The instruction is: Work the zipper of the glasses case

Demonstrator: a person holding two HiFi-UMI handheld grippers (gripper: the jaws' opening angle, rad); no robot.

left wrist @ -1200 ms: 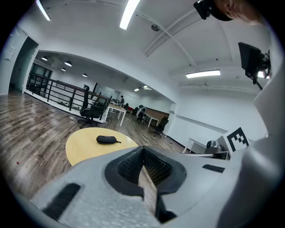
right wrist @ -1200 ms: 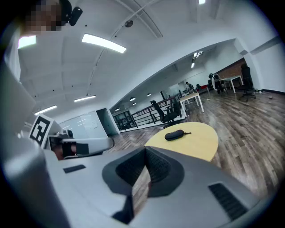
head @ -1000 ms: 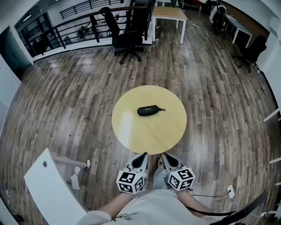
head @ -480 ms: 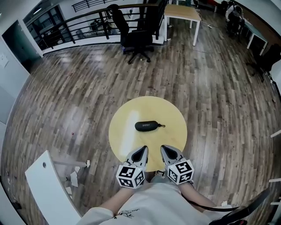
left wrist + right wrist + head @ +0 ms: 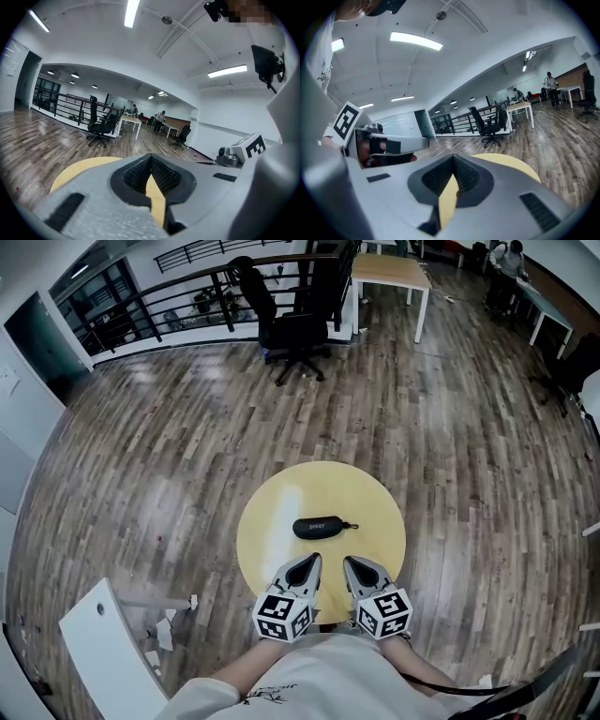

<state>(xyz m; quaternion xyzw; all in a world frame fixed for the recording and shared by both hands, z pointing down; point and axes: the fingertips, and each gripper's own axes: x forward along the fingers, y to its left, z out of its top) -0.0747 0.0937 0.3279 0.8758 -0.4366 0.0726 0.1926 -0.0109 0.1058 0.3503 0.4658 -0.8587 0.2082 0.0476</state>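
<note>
A black glasses case [image 5: 321, 527] lies lengthwise near the middle of a round yellow table [image 5: 281, 559], with its zipper pull [image 5: 352, 526] sticking out at the right end. My left gripper [image 5: 309, 562] and right gripper [image 5: 352, 564] hover side by side over the table's near edge, a short way in front of the case and apart from it. Both are shut with nothing in them. In the left gripper view the left gripper [image 5: 151, 160] shows closed jaws over the table [image 5: 79, 168]; the right gripper [image 5: 453, 160] looks the same. Neither gripper view shows the case.
A black office chair [image 5: 295, 334] and a wooden desk [image 5: 389, 273] stand far behind on the plank floor, beside a black railing [image 5: 187, 296]. A white panel [image 5: 108, 643] and paper scraps [image 5: 164, 629] lie at the lower left.
The person has stepped closer to the table. Both grippers now reach over its near edge, nearer the case. The case has not moved on the table.
</note>
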